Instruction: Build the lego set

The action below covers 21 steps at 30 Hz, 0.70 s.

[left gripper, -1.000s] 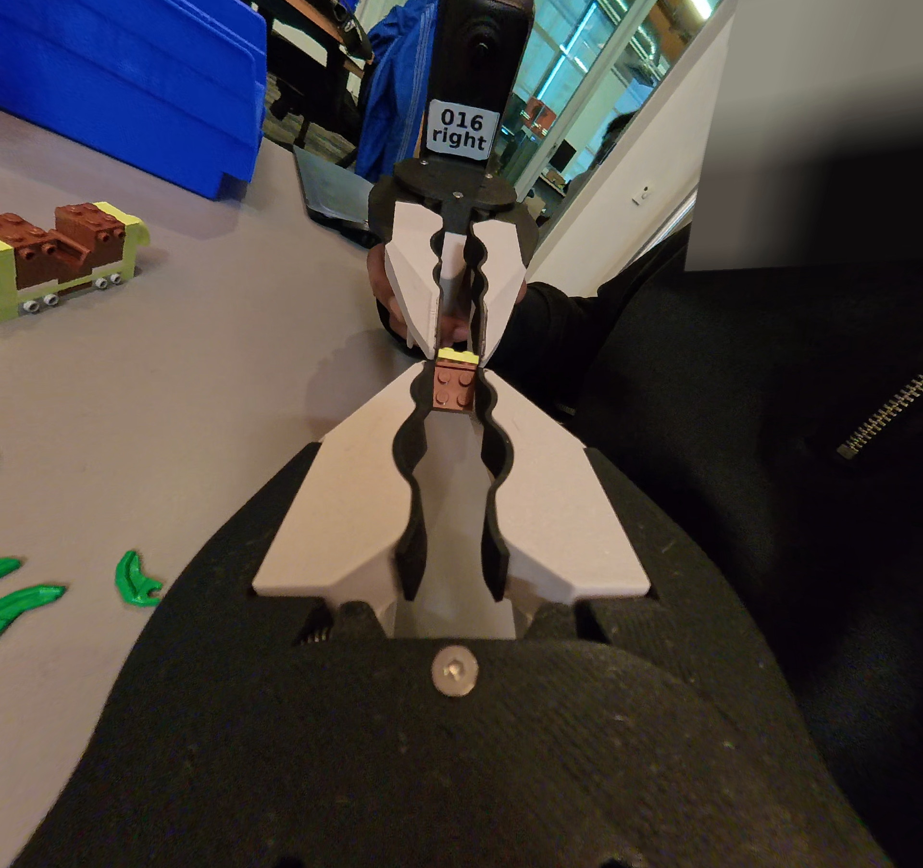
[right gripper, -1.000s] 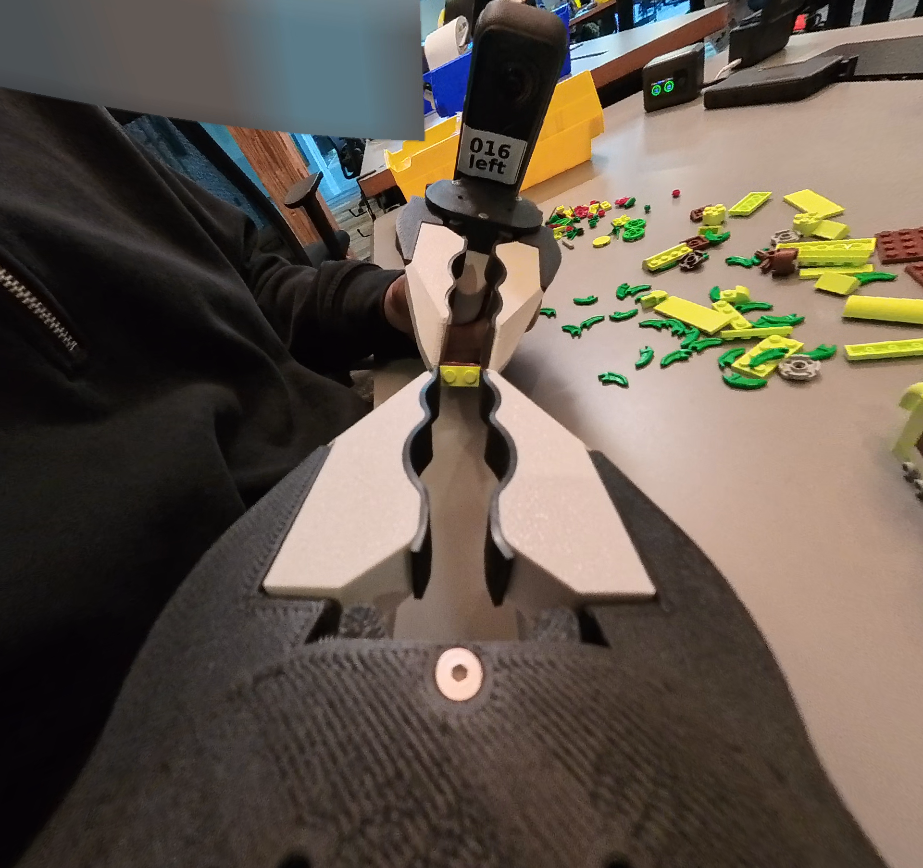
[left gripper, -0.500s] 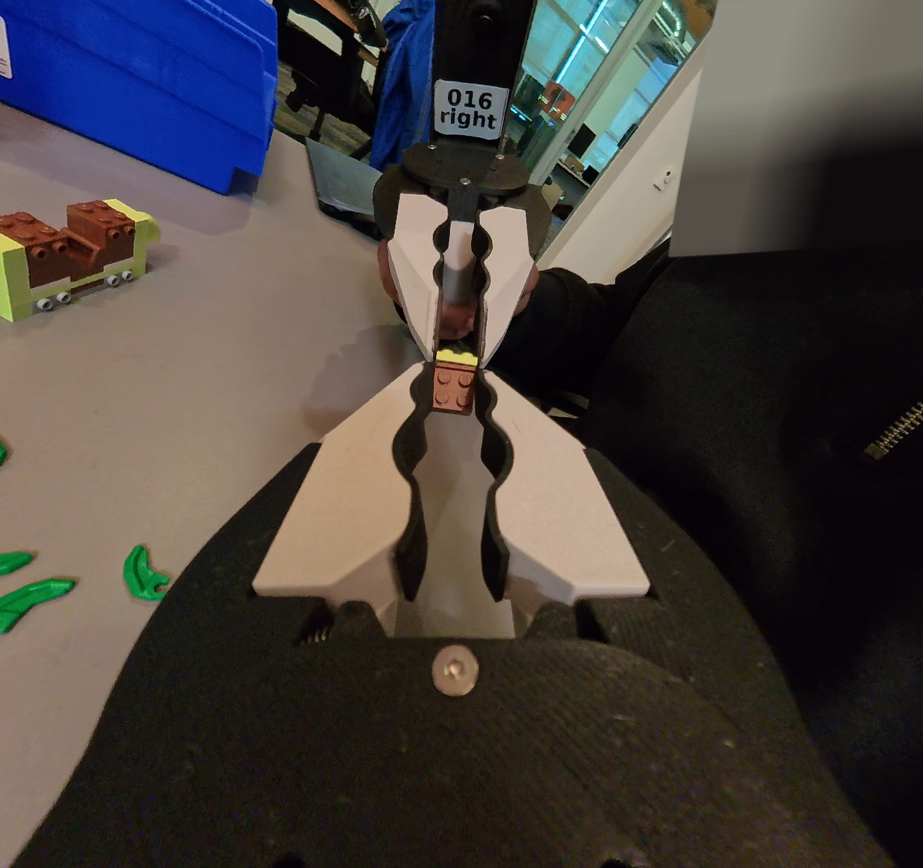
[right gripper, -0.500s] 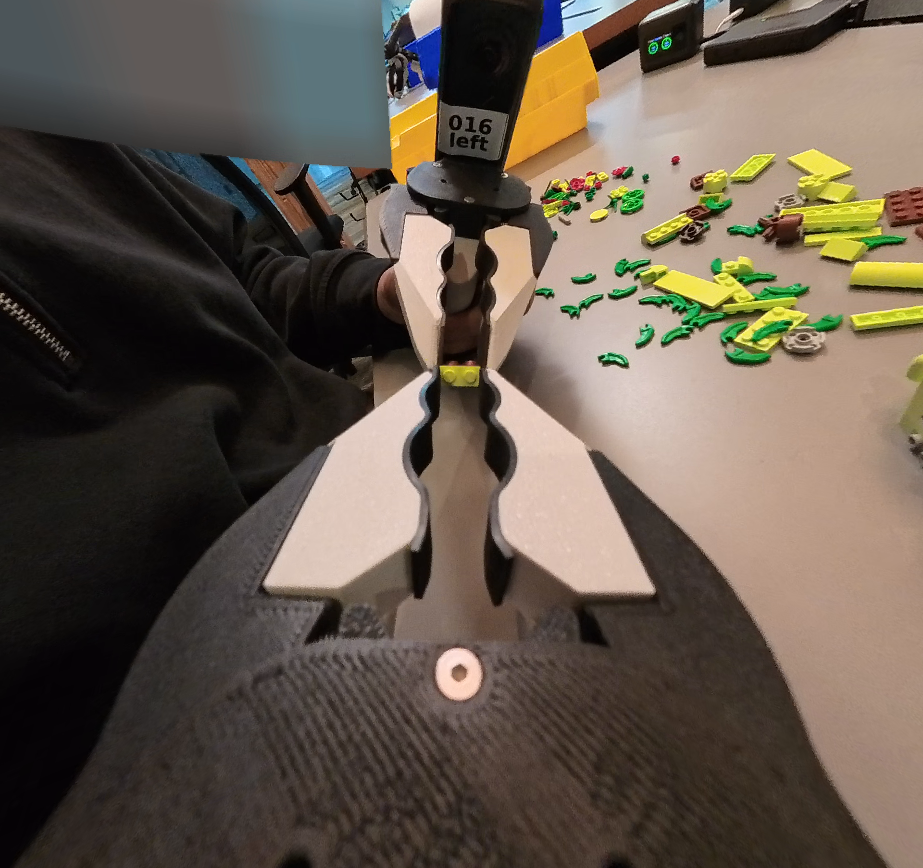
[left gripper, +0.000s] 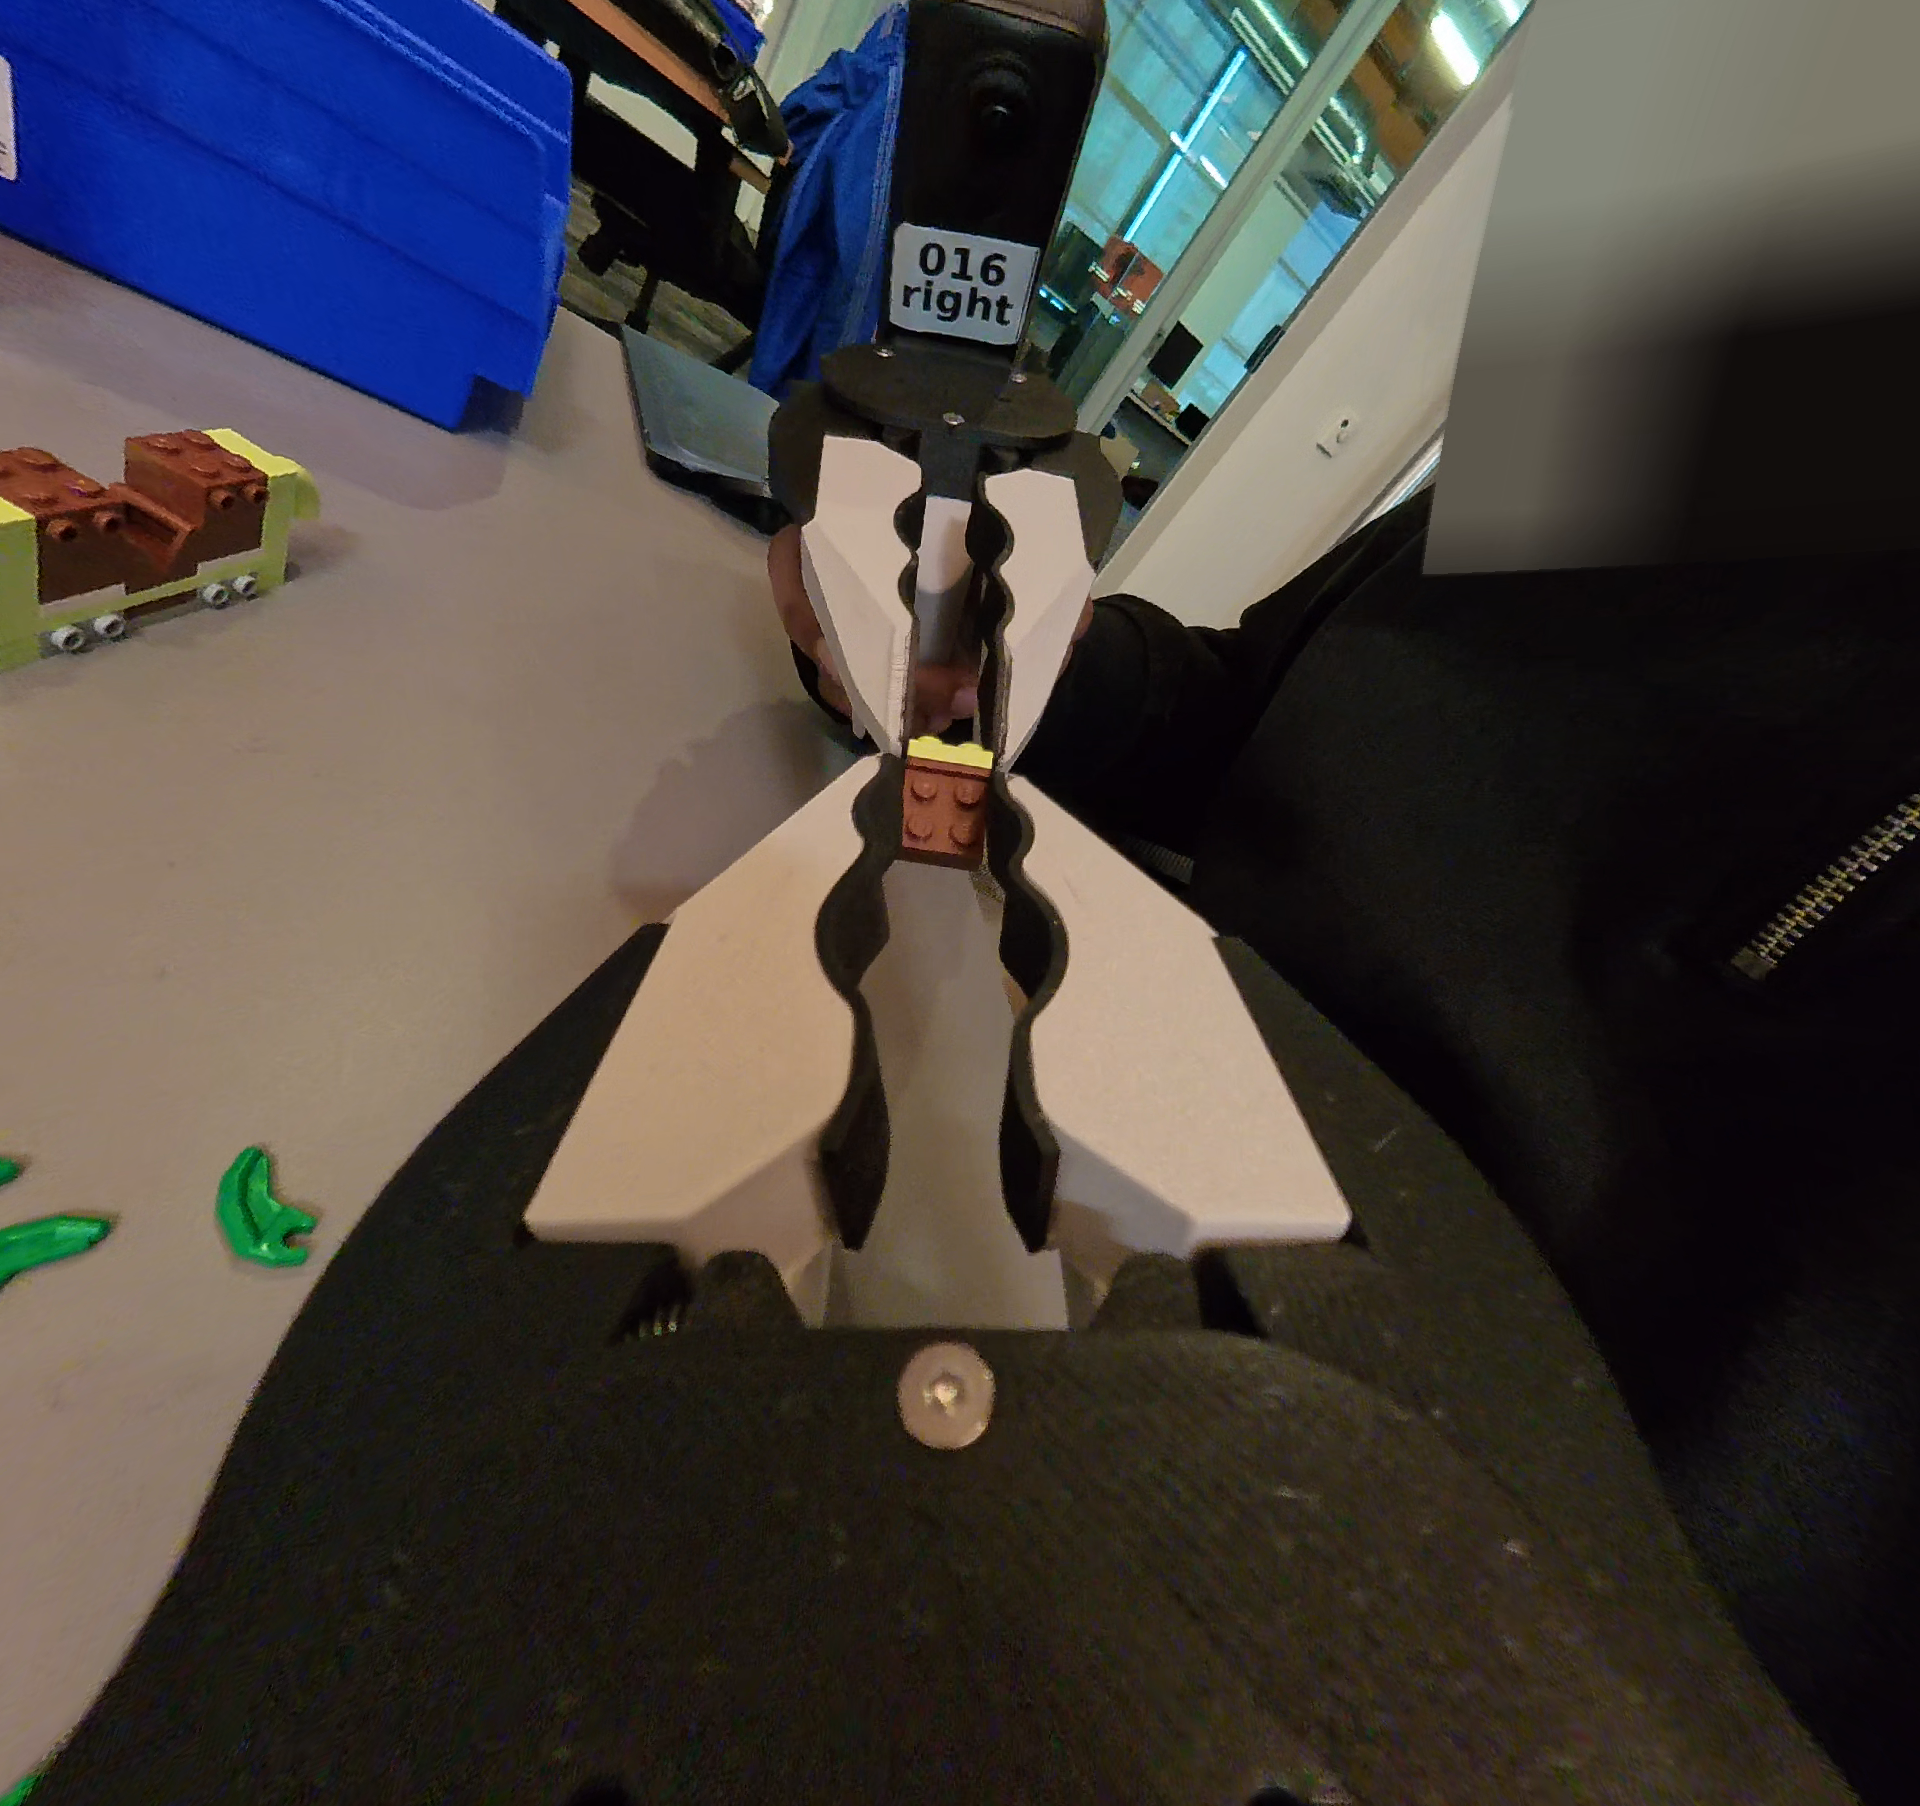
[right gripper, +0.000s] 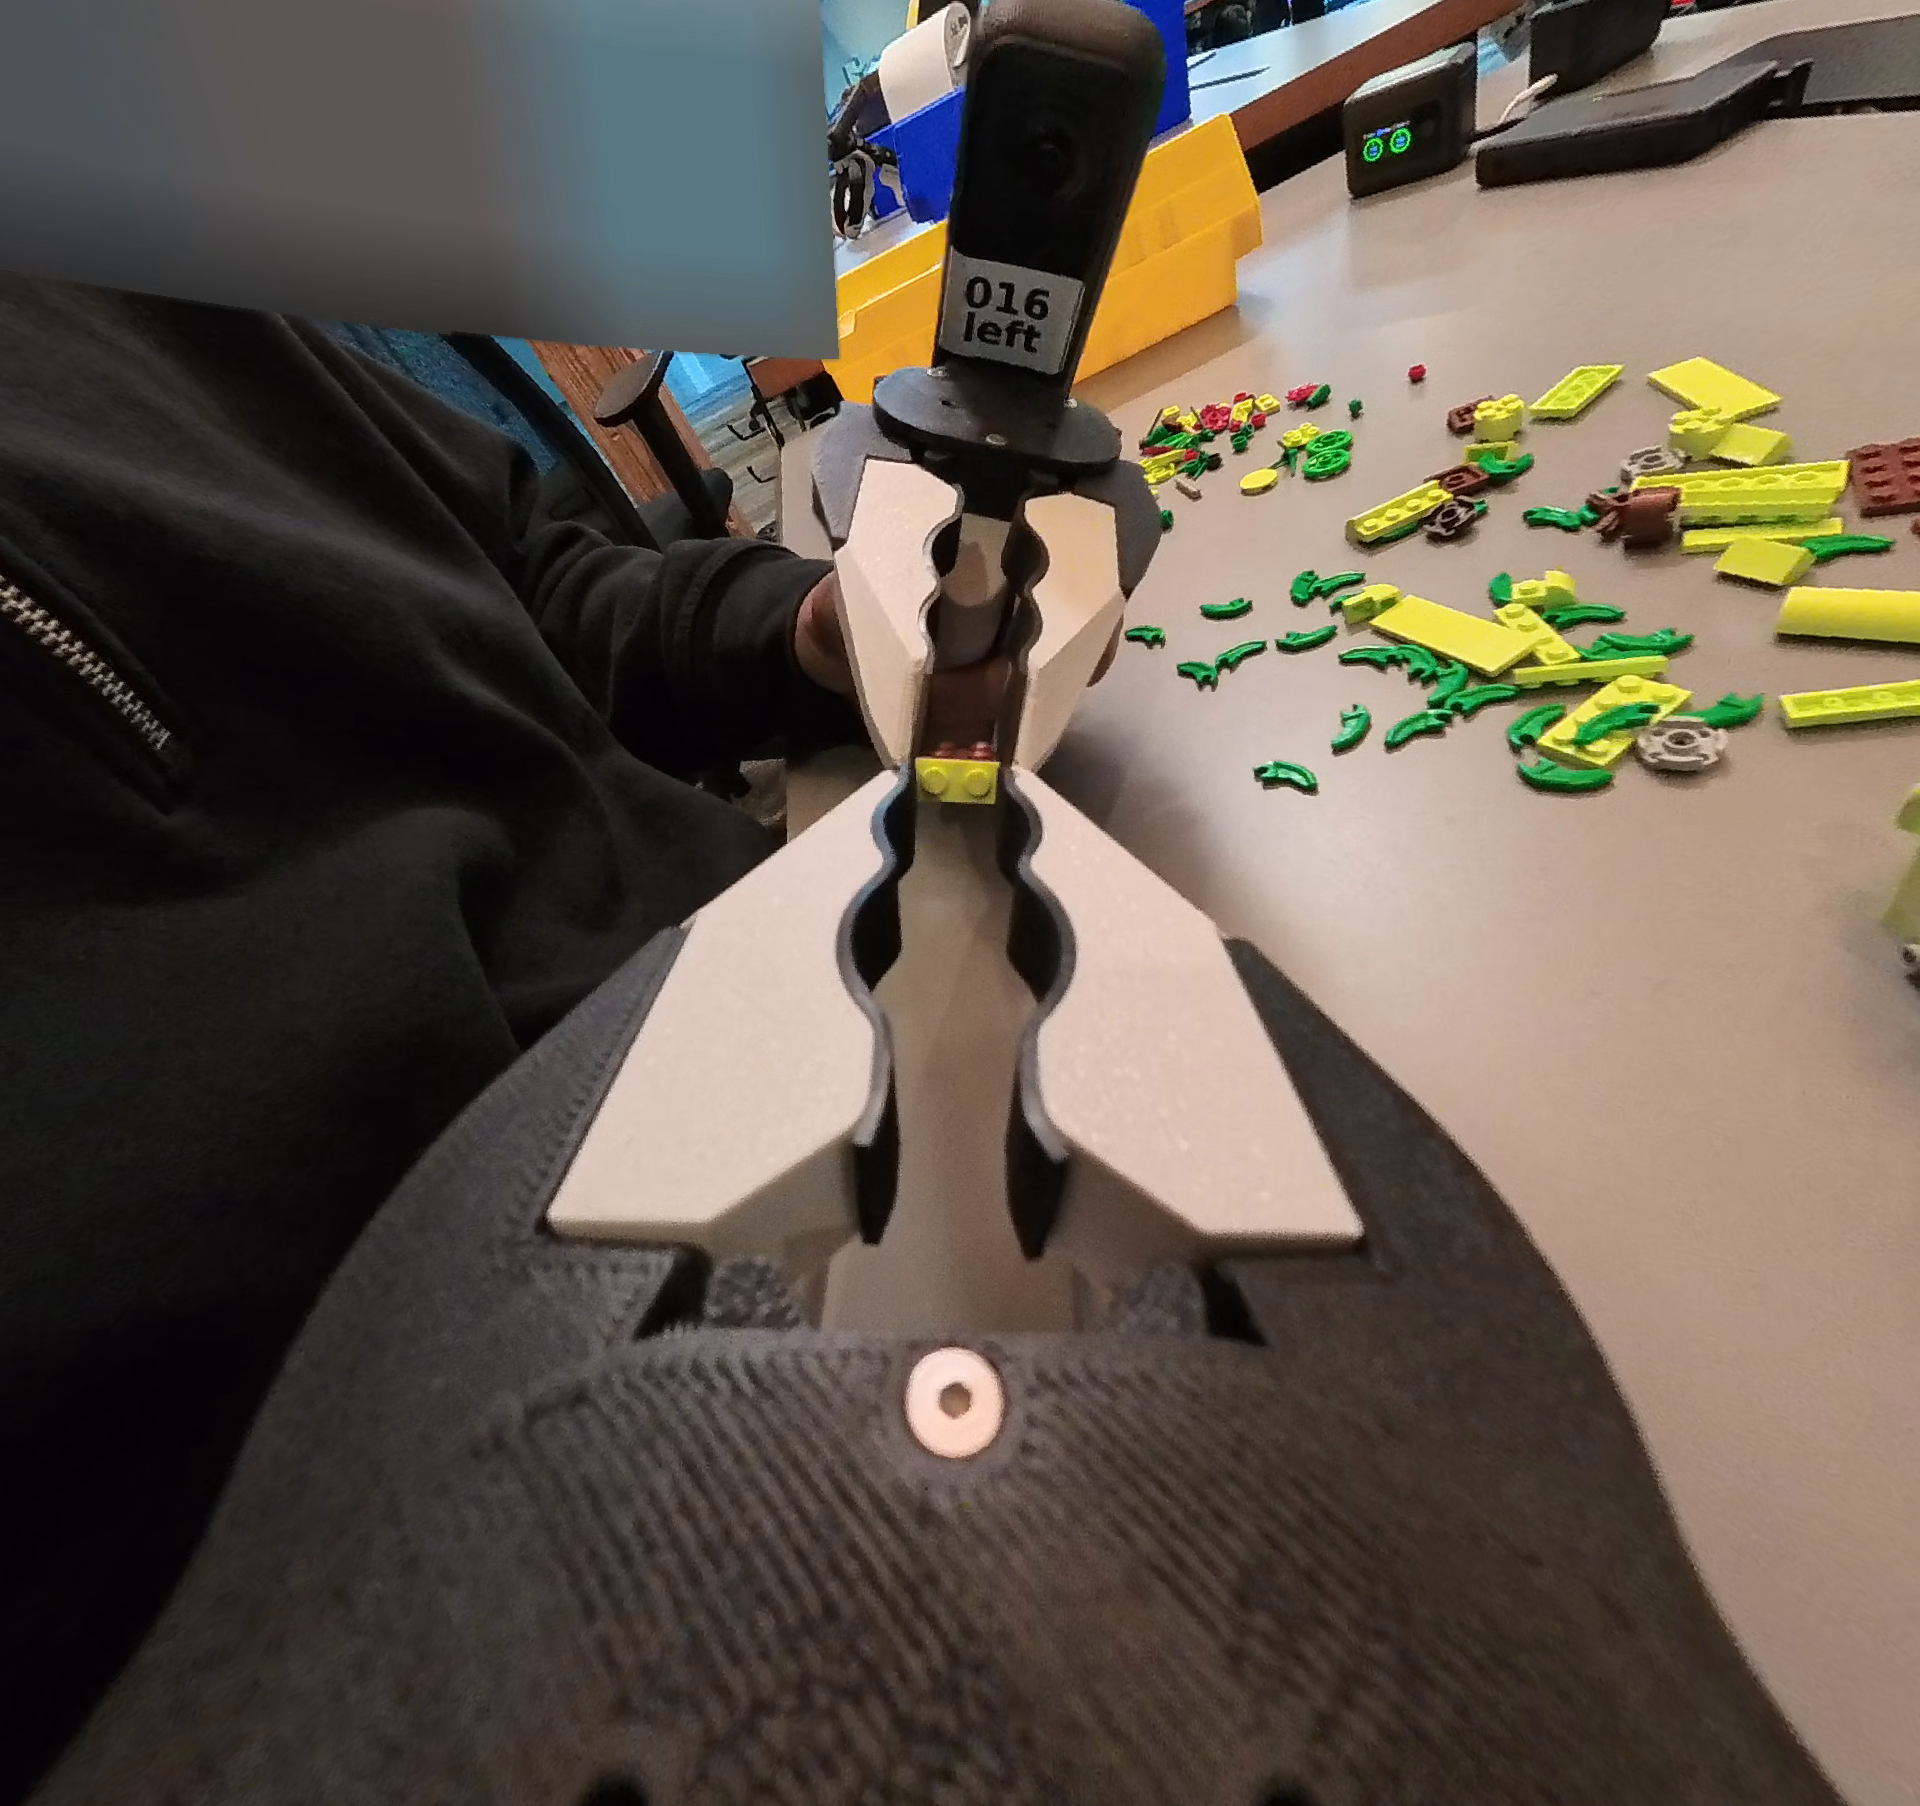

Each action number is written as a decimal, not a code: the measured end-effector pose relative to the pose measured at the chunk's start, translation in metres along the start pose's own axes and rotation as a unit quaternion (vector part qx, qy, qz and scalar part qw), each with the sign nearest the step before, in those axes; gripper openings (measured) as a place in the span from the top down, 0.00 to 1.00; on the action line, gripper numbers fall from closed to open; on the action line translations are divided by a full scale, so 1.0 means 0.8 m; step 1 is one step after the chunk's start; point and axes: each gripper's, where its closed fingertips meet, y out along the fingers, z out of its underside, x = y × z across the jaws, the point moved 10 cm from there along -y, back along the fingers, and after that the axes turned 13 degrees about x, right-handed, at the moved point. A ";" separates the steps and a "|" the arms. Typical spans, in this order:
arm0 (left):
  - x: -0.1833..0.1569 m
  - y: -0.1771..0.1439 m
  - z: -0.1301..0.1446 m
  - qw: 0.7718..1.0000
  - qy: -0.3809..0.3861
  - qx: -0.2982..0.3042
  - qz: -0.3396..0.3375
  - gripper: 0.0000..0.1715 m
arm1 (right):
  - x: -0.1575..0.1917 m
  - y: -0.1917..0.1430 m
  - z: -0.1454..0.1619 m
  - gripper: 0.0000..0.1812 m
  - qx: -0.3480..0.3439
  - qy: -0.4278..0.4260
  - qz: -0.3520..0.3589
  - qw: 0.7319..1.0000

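Nothing much is shifting since a second ago: we are still pressing tip to tip above the table (left gripper: 364,873). Our left gripper (left gripper: 943,811) is clamping the brown brick (left gripper: 943,813), our right gripper (right gripper: 958,782) pinching the yellow-green plate (right gripper: 958,782). Misaligned studs are risking a pop-out.

Grey table (right gripper: 1455,977), scattered lego pieces (right gripper: 1579,634)

White sticker (left gripper: 958,286), black print, on the black camera (left gripper: 997,94) atop the right gripper (left gripper: 951,730). Matching white sticker (right gripper: 1006,320) on the camera (right gripper: 1055,125) atop the left gripper (right gripper: 958,754). Sliver of a white label (left gripper: 4,120) on the blue bin (left gripper: 260,146), unreadable. Small black device (right gripper: 1408,135) near the table's far edge: green screen marks, too small to read.
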 end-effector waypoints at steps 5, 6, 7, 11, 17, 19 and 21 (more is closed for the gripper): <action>0.001 -0.001 0.001 1.000 -0.004 -0.002 0.000 0.93 | 0.001 0.002 0.001 0.93 -0.002 -0.006 0.007 1.000; 0.001 -0.001 0.001 1.000 -0.005 -0.003 0.002 0.93 | 0.001 0.002 0.001 0.93 -0.004 -0.007 0.009 1.000; 0.001 -0.001 0.001 1.000 -0.007 -0.005 0.004 0.93 | 0.001 0.002 0.001 0.93 -0.004 -0.008 0.011 1.000; 0.004 -0.004 -0.004 0.998 -0.027 -0.047 0.041 0.93 | 0.003 -0.003 -0.008 0.93 -0.042 -0.023 0.017 0.999; 0.011 -0.012 -0.005 0.986 -0.075 -0.116 0.093 0.94 | 0.016 -0.009 -0.019 0.97 -0.058 -0.088 0.080 0.991; 0.014 -0.014 -0.004 0.985 -0.081 -0.120 0.090 0.94 | 0.019 -0.008 -0.020 1.00 -0.059 -0.090 0.091 0.990; 0.015 -0.015 -0.004 0.990 -0.074 -0.107 0.059 0.94 | 0.012 -0.006 -0.019 1.00 -0.036 -0.063 0.110 0.991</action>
